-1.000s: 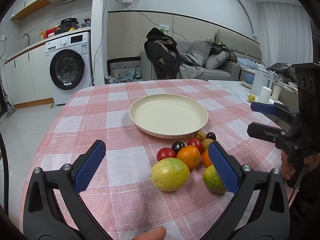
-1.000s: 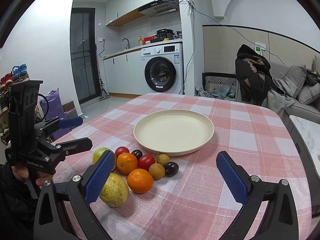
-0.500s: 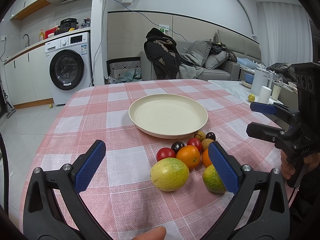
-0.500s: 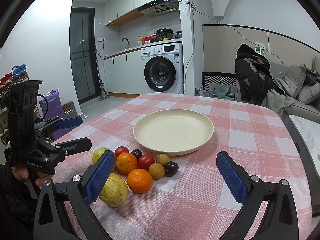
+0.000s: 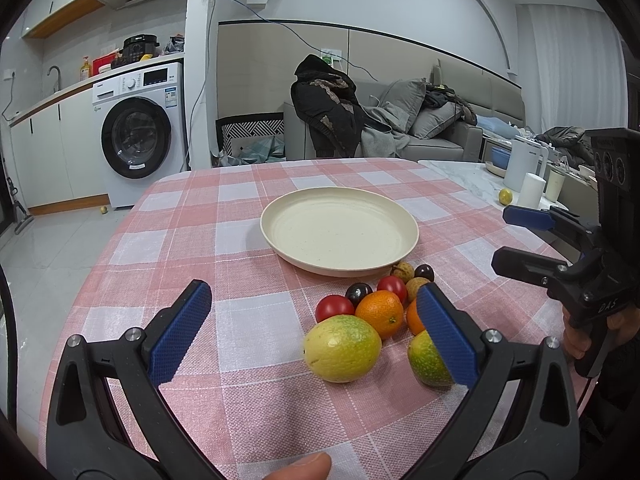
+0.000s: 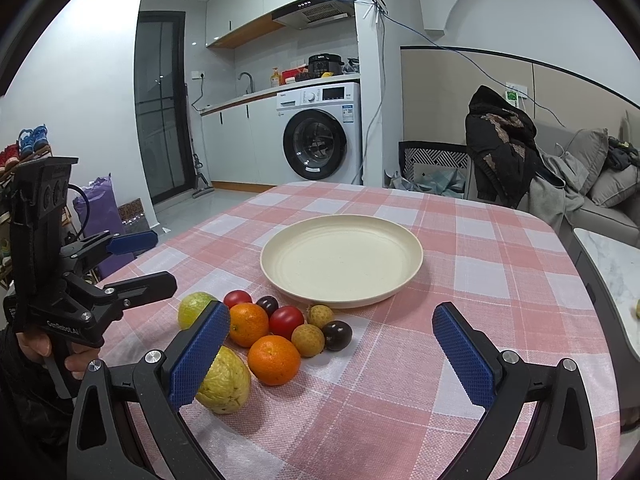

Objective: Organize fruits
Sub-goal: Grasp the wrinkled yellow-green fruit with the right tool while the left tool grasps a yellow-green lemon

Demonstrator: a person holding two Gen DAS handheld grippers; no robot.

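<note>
Little can be read. The black body of the left gripper (image 6: 132, 262), seen from the right wrist view, bears pale lettering that looks like "GenRobot.AI". The right gripper (image 5: 516, 240), in the left wrist view, shows "DAS". The washing machine's (image 6: 320, 132) labels are too small to read.

the plate (image 6: 408, 276) sits mid-table (image 6: 500, 320), nothing in it. the fruit cluster (image 6: 276, 328) lies on the table just in front of the plate, toward its left in the right wrist view.
</note>
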